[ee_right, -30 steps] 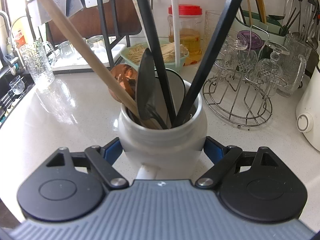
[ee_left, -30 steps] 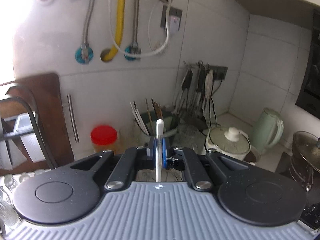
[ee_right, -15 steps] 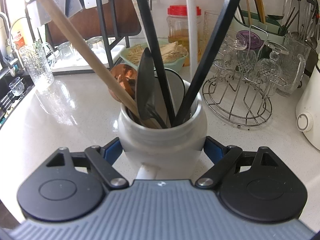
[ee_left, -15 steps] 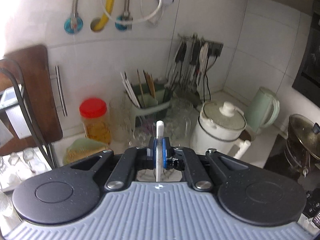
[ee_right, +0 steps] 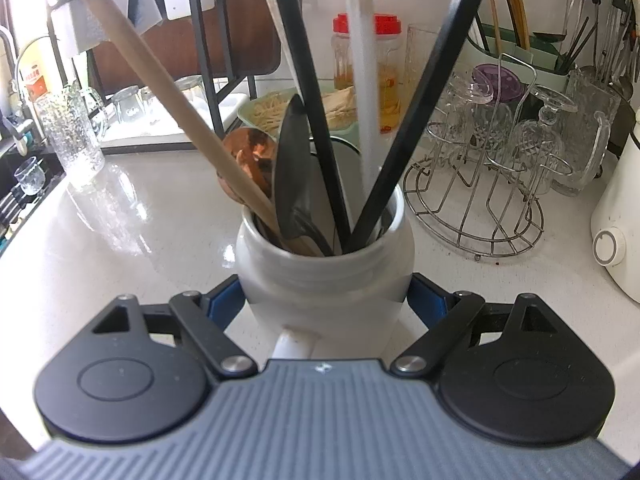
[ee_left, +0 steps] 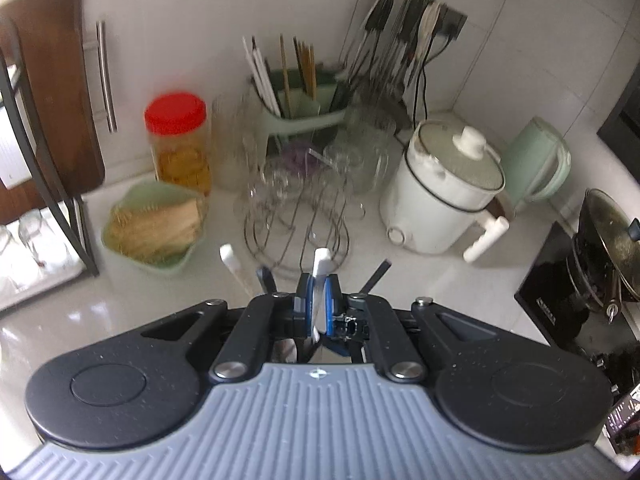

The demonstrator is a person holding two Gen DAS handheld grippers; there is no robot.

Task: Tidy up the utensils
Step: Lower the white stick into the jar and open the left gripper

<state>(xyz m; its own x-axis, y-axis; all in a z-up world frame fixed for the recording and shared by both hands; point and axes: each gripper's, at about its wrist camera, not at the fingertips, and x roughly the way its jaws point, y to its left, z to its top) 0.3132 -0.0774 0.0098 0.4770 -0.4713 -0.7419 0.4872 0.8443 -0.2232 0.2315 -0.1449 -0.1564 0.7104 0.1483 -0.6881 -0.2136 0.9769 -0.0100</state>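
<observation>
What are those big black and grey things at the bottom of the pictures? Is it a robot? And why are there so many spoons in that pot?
It is not a robot. A person holds a pinching tool in each hand, and each tool carries a camera looking out along its two fingers, so you see the tool's black and grey body at the bottom.

One picture comes from the left tool. Its left gripper is pinched shut on a thin white utensil handle. Beyond it, the kitchen counter holds a red-lidded jar, a wire rack of glasses and a white cooker with a glass lid.

The other picture comes from the right tool. Its right gripper hugs a white ceramic jar on the white counter, steadying it. The jar keeps utensils standing together: a wooden-handled one and black-handled ones. The blurry white stick reaches down into the jar too.
</observation>
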